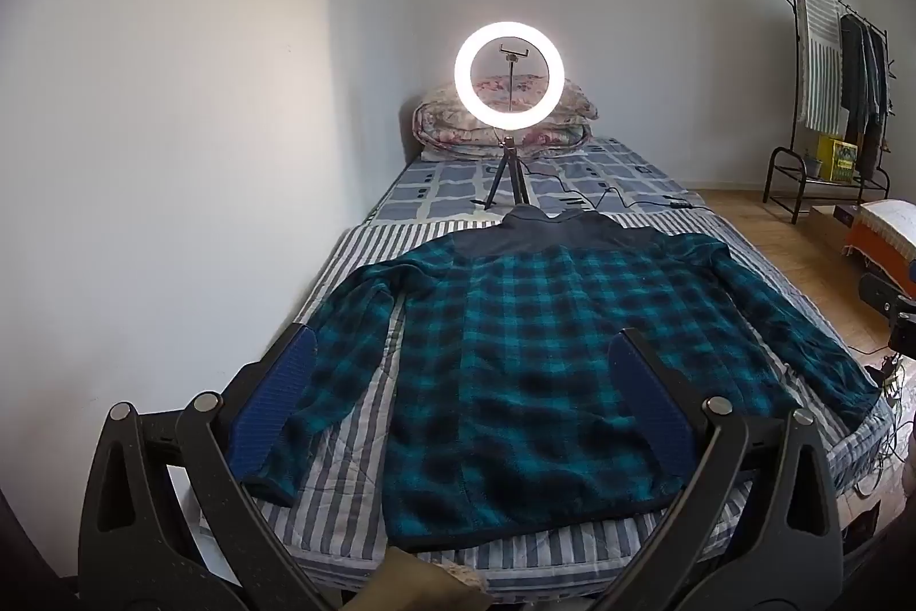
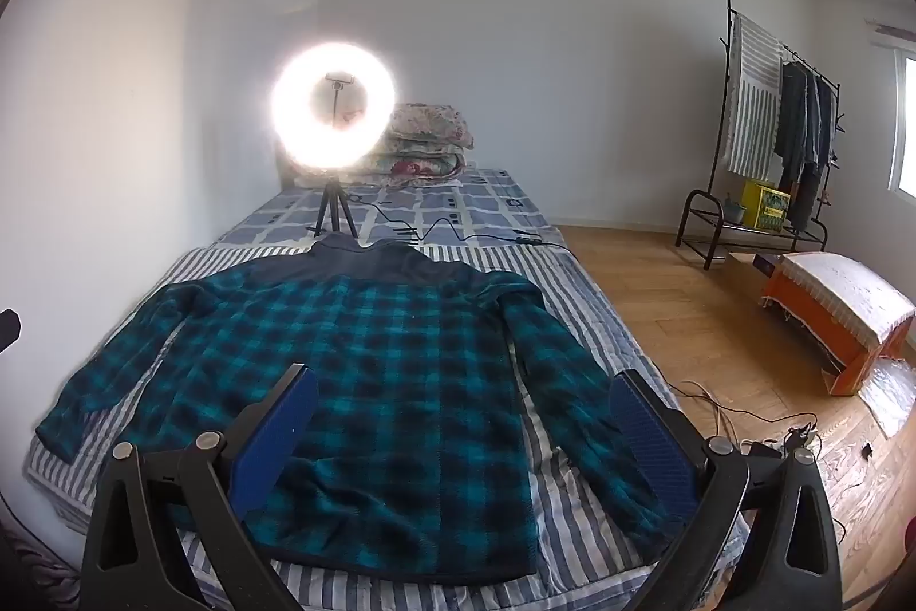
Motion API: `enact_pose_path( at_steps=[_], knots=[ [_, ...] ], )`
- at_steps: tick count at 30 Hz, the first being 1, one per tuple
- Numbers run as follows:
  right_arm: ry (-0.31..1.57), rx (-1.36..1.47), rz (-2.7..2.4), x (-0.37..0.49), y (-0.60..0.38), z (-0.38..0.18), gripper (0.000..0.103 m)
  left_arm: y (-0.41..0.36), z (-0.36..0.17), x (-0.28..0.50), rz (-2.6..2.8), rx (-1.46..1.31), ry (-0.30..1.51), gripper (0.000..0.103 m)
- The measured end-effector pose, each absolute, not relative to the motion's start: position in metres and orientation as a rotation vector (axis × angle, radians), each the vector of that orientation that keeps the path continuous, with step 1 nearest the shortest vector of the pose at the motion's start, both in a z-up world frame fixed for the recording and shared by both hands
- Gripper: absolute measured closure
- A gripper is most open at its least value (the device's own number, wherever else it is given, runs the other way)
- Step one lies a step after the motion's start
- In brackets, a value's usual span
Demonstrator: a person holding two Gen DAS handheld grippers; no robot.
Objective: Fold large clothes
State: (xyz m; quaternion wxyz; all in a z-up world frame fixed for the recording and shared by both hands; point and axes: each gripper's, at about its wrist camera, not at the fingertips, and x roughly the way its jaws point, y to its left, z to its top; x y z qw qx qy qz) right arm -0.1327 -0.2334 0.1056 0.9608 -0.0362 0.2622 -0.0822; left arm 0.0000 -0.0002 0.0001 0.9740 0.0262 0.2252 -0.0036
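Lying flat and back-up on the striped quilt [image 1: 355, 445], the teal plaid jacket [image 1: 515, 336] fills the near half of the bed [image 2: 492, 193], collar toward the far end and hem along the near edge. Both sleeves are spread out and angled down toward the near corners, one cuff close to the wall-side edge, the other close to the floor-side edge.

Nothing is folded yet, so the step in hand looks like the first sleeve fold. The left gripper [image 1: 464, 376] hovers above the hem on the wall side with its blue pads spread wide and nothing between them; the right gripper [image 2: 464, 416] hangs over the floor-side sleeve, equally spread and empty.

To do this well, each gripper should probably come down on a cuff or a shoulder seam, pinch one layer of fleece only and leave the quilt beneath alone. The thick pile will likely bunch, so a grip well onto the cloth seems safer than a nip at the very edge. Carrying each sleeve straight across the back keeps the sides parallel.

Beyond the collar stands a lit ring light [image 1: 509, 74] on a small tripod, its cable trailing over the checked sheet; lifted cloth should stay clear of it.
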Motion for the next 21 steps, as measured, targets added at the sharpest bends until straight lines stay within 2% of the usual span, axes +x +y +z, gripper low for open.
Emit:
enact_pose_path(
  at_steps=[21],
  knots=[
    [0.540,-0.084,-0.164,-0.1277,-0.2256,0.1022,0.000,0.0013,-0.0018,0.0002,0.009,0.042,0.445,0.000]
  ],
)
